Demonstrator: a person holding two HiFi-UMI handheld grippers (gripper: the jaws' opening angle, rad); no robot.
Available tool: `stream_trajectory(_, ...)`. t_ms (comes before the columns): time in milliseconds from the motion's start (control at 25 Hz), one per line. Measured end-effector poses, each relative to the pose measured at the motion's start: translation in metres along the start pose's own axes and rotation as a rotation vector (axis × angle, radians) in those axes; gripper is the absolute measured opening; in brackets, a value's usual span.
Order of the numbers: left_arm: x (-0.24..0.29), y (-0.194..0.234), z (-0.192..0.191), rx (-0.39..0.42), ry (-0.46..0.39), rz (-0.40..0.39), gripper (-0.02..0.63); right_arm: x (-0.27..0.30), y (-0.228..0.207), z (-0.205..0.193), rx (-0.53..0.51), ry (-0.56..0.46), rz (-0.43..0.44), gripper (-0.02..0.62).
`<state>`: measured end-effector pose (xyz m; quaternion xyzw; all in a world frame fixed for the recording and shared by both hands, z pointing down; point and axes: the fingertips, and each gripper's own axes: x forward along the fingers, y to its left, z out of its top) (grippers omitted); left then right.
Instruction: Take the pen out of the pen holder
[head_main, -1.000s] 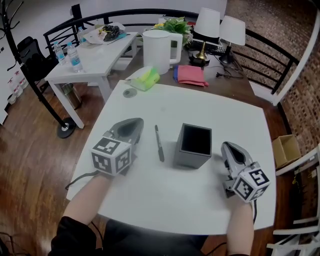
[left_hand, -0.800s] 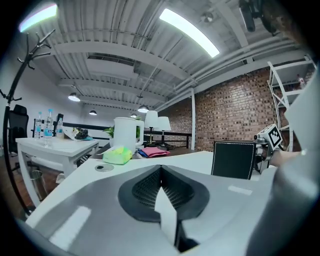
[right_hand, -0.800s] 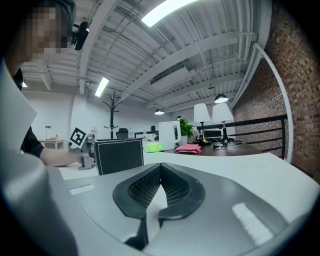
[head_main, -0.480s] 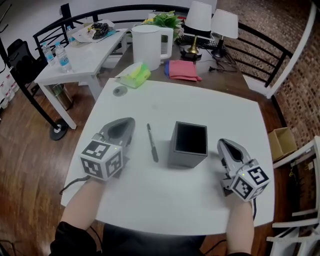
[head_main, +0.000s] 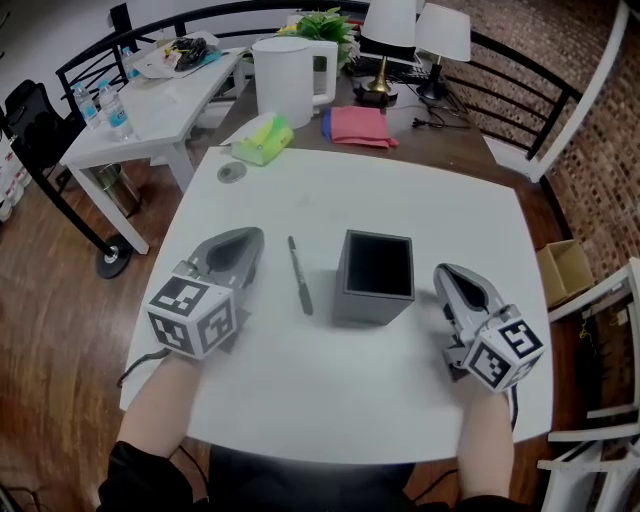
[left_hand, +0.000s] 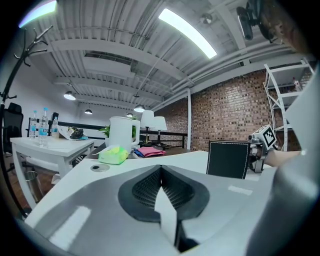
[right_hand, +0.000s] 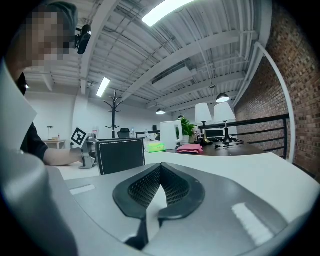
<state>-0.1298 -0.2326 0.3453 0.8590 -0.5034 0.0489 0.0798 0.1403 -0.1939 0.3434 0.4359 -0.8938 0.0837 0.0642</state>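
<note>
A dark square pen holder (head_main: 375, 277) stands near the middle of the white table (head_main: 420, 210); it also shows in the left gripper view (left_hand: 228, 159) and the right gripper view (right_hand: 120, 155). A black pen (head_main: 299, 275) lies flat on the table just left of the holder. My left gripper (head_main: 246, 236) rests on the table left of the pen, jaws shut and empty. My right gripper (head_main: 447, 272) rests right of the holder, jaws shut and empty.
At the table's far edge lie a green-yellow packet (head_main: 261, 139) and a small round disc (head_main: 231, 172). Behind are a white kettle (head_main: 286, 78), a pink cloth (head_main: 358, 125), two lamps (head_main: 390, 25), a side table with bottles (head_main: 118, 110) and a railing.
The head view has shifted, so the table and objects sit slightly lower and left in the picture. Both grippers, the pen and the holder keep their places on the table.
</note>
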Motion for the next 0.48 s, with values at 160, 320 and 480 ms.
stream_trajectory(160, -0.0005, 0.0001, -0.0005, 0.001, 0.0, -0.004, 0.002, -0.0002, -0.0005, -0.0011, 0.002, 0.001, -0.002, 0.012)
stream_trajectory(320, -0.0002, -0.0001, -0.0006, 0.0, -0.003, -0.005, 0.002, -0.0005, -0.0011, -0.0005, 0.0, 0.001, -0.003, 0.012)
stream_trajectory(480, 0.0013, -0.0017, 0.0009, -0.003, -0.005, -0.008, 0.002, -0.0019, -0.0025, 0.002, -0.003, 0.002, -0.004, 0.012)
